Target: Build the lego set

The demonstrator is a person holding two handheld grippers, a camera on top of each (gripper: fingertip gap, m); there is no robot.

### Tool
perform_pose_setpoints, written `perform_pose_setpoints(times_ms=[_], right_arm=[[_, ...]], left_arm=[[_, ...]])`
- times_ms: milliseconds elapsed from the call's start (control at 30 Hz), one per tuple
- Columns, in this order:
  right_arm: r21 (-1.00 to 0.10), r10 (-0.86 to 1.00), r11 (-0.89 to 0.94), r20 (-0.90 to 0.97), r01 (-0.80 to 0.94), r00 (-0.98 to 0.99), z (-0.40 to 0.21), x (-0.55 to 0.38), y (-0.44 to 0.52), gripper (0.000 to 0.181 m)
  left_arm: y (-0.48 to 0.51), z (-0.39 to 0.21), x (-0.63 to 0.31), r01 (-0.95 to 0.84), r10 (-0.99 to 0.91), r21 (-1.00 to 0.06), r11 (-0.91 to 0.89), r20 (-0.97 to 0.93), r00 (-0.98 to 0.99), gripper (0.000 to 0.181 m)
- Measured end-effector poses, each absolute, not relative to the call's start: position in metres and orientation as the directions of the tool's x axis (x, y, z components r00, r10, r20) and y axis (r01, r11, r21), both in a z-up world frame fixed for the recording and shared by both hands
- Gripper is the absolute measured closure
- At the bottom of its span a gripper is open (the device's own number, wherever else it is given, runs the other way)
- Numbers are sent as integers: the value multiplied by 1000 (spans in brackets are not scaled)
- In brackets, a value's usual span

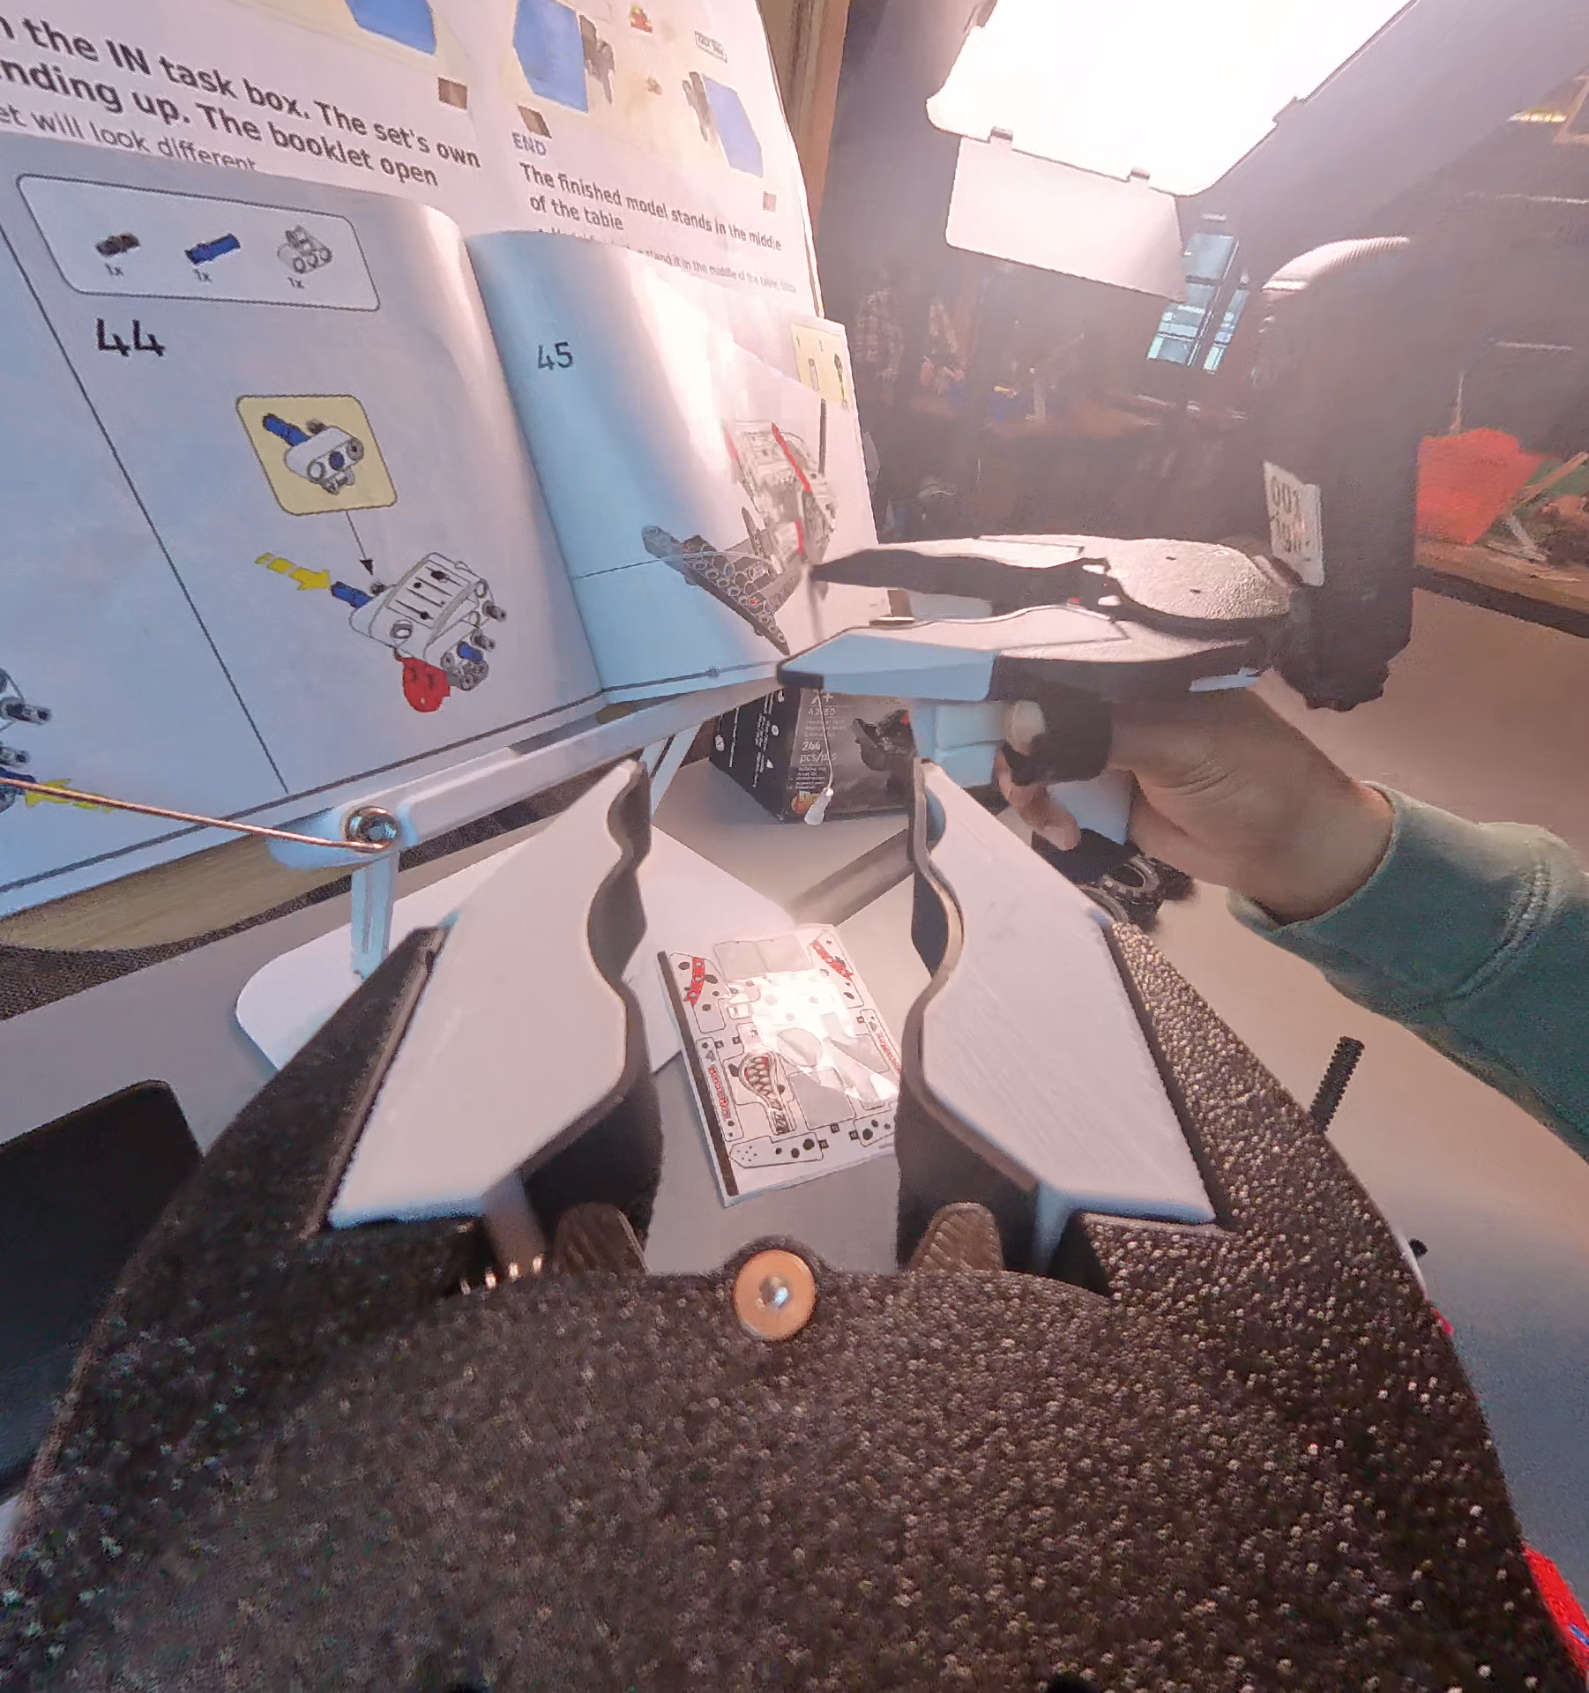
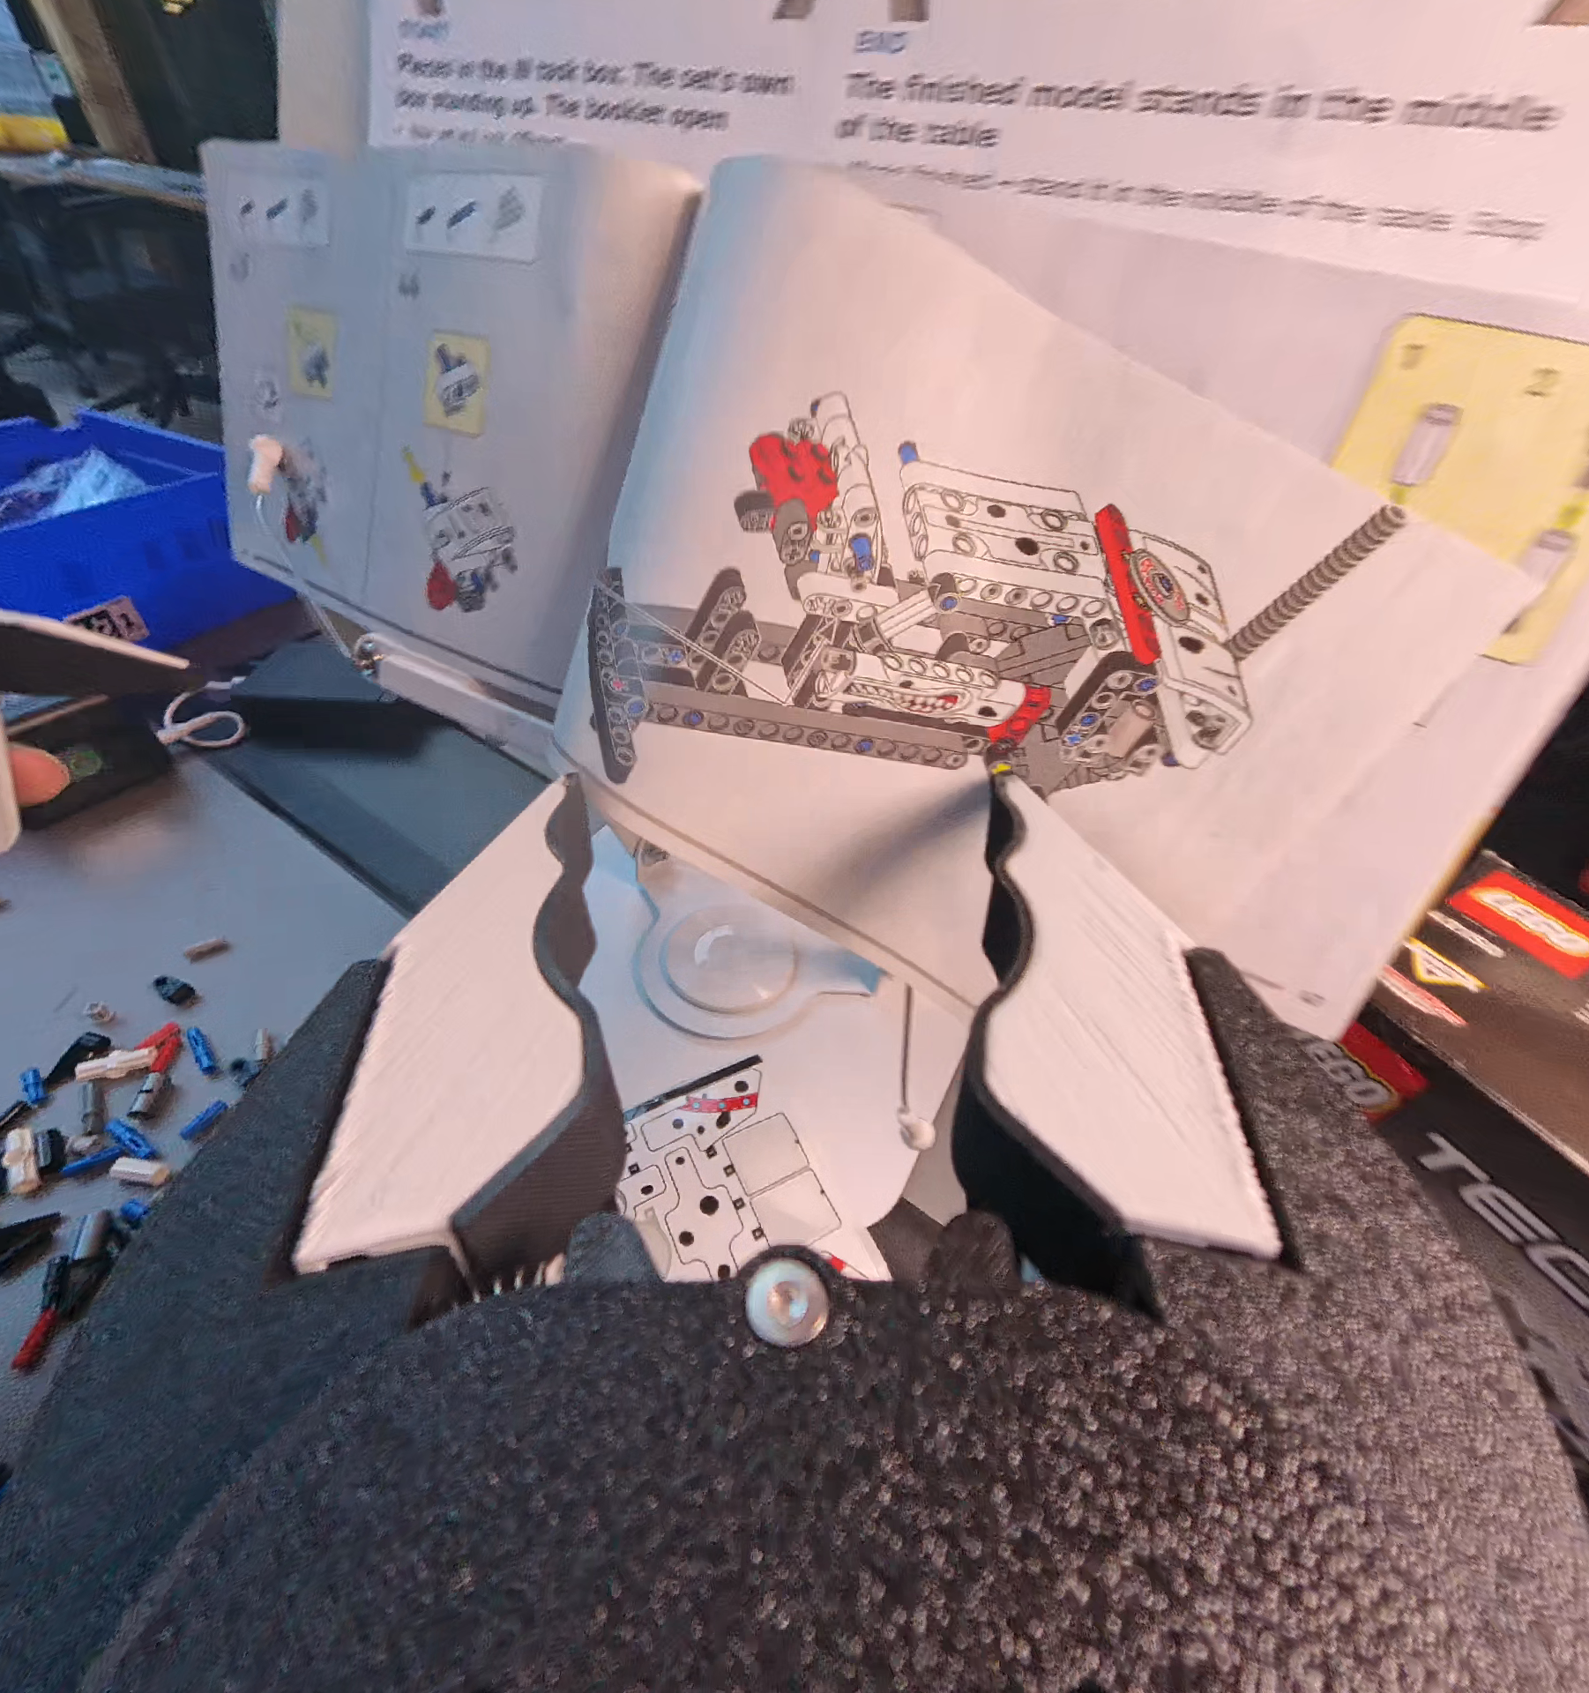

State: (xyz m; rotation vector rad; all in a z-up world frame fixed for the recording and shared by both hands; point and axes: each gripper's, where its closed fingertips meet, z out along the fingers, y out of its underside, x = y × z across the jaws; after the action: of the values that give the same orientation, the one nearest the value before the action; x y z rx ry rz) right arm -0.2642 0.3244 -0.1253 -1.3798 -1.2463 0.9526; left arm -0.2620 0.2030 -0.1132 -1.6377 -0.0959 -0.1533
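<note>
While the booklet (image 1: 250,513) stands open on its stand, only the right wrist view shows loose pieces (image 2: 85,1118) scattered left of it and a blue bin (image 2: 104,522) behind. Its right page (image 2: 956,641) curls forward, its edge near the right gripper (image 2: 782,806), whose jaws gape empty. Below the booklet lies a sticker sheet (image 1: 782,1063), under the left gripper (image 1: 777,779), likewise spread and empty. Right of it, the box (image 2: 1505,1054) is cut off.

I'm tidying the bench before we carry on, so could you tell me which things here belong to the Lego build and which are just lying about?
Belong to the build:
- instruction booklet on its stand
- sticker sheet
- loose pieces on the table
- Lego box
- blue bin

Just lying about:
- white cable
- black device
- printed task sheet behind the booklet
</note>
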Motion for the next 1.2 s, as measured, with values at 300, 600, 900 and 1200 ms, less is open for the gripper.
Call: perform_pose_setpoints(times_ms=[300,600,900,1200], right_arm=[[-940,946,296,265,167,-184,-141,-307,232,110],[-945,857,326,292,9,-425,-130,-270,180,111],[-996,983,-64,-74,62,-170,-123,-249,274,106],[-976,938,-85,-146,200,-313,-142,-292,220,119]], left_arm=[[214,-99,-286,182,3,-980,-84,183,983,115],[235,-116,-324,97,-8,-975,-201,101,995,162],[212,-101,-326,298,-165,-951,-82,308,937,171],[184,-81,-332,533,-315,-846,-11,509,801,166]])
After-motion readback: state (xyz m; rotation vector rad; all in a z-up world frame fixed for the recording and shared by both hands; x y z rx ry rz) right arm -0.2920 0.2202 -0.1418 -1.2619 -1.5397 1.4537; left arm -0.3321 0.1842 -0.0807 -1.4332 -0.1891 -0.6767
